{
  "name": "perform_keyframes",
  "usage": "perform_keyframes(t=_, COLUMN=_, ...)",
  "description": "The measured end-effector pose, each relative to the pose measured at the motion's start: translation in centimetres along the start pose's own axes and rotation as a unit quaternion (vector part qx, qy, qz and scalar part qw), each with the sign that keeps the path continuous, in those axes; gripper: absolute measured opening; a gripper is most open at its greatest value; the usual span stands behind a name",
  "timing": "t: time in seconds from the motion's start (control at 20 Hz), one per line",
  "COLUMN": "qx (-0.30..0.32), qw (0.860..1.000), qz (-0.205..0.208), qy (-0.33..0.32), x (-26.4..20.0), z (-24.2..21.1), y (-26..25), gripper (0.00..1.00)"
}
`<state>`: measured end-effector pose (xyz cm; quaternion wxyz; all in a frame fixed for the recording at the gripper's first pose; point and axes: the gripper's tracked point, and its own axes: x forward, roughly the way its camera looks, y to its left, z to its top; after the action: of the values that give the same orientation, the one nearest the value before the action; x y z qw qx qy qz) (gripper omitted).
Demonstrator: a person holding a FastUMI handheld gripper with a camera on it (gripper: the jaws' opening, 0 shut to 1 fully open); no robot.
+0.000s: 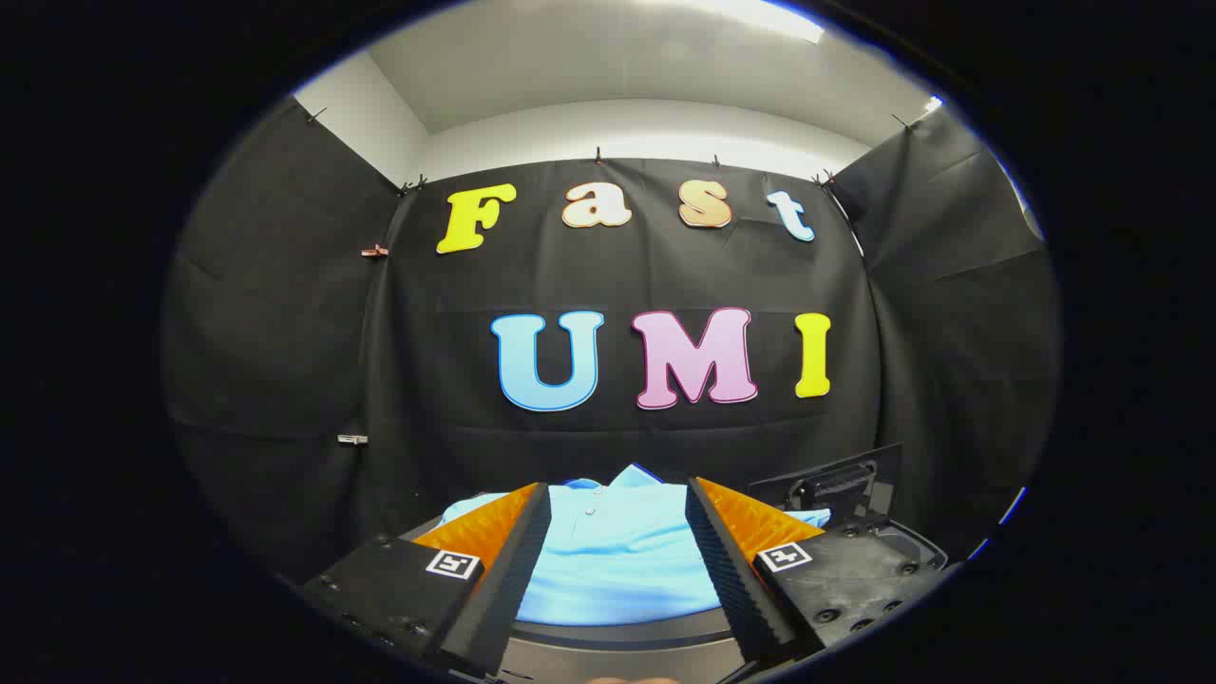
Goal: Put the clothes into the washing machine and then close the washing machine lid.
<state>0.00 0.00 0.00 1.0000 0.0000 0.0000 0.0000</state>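
A light blue polo shirt [613,556], collar and buttons facing up, lies spread on a dark round surface [617,635] just ahead of and below my fingers. My gripper [617,494] is open, its two orange-and-black fingers [518,532] wide apart above the shirt, with the shirt showing in the gap between them. Nothing is held. To the right of the shirt, beyond the right finger, a dark raised panel with a handle [836,480] stands up; it looks like the washing machine lid.
Black cloth walls close the booth behind and on both sides. A dark moulded part with screws [869,560] sits beside the right finger.
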Motion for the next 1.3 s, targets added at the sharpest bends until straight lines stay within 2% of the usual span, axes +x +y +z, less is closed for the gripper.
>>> perform_keyframes(t=0.3, qx=-0.003, qw=1.000, qz=0.021, qy=0.003, x=0.2, z=0.3, y=0.9, gripper=0.90)
perform_keyframes(t=1.3, qx=-0.005, qw=0.999, qz=0.038, qy=0.006, x=0.8, z=0.8, y=1.8, gripper=0.90)
